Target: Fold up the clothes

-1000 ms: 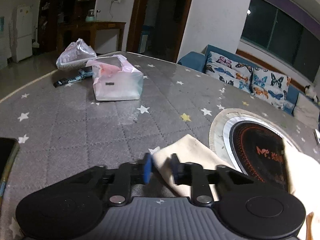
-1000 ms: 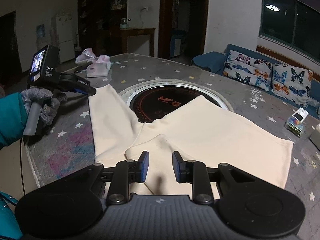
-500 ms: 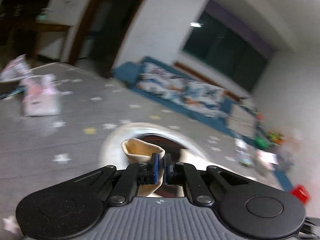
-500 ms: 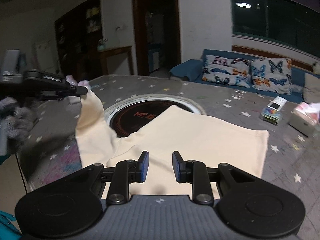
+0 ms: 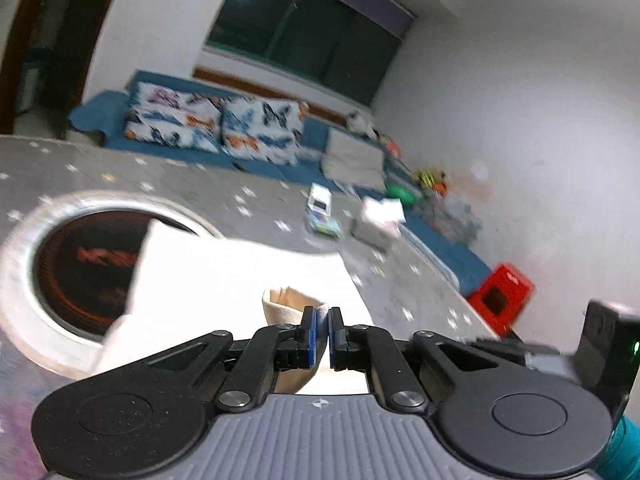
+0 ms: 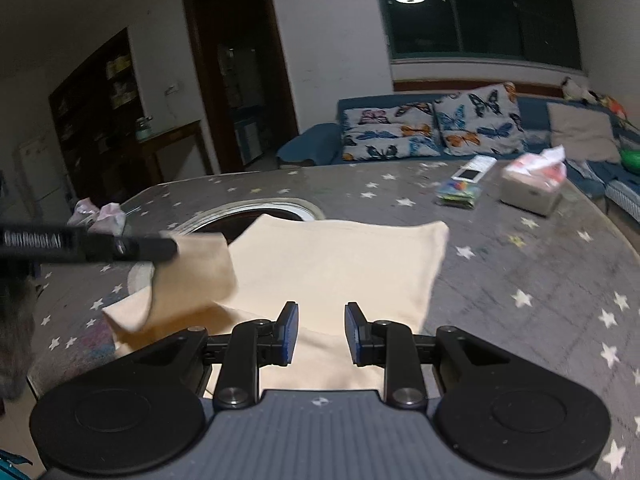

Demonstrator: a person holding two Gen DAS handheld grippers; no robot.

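Shorts point(image 6: 336, 264): cream, flat on the grey star-print table point(image 6: 520, 264), centre-near in right wrist view; far edge partly over the round inset ring point(image 6: 280, 205).
Lifted leg point(image 6: 196, 276): left part is off the table, hanging from the left gripper point(image 5: 322, 338) and draped over the flat part; its hem loop shows just ahead of the pads in left wrist view.
Left gripper: jaws together, clamped on the leg hem; cloth pinched between the blue pads. Seen from the right wrist as a dark bar point(image 6: 120, 246) coming in from the left, above the left side of the shorts. Blurred.
Right gripper point(image 6: 321, 334): jaws part-way apart, over the near edge of the shorts. Cloth lies under and between the pads; cannot tell if pads touch it, no pinch visible.
Right edge of shorts: straight, runs from far-right corner point(image 6: 442, 230) back toward the near side.
Near-left edge: a corner point(image 6: 116, 314) lies close to the table's near-left rim.
Open room, right: bare table right of the shorts up to the rim.
Open room, far: strip of bare table beyond the ring.
Clutter, far right: card box point(image 6: 466, 186) and tissue box point(image 6: 534, 186), well apart from the shorts.
Clutter, far left: bags point(image 6: 98, 216) near the far-left rim, behind the left gripper.
Beyond table: sofa point(image 6: 432, 132) with butterfly cushions.
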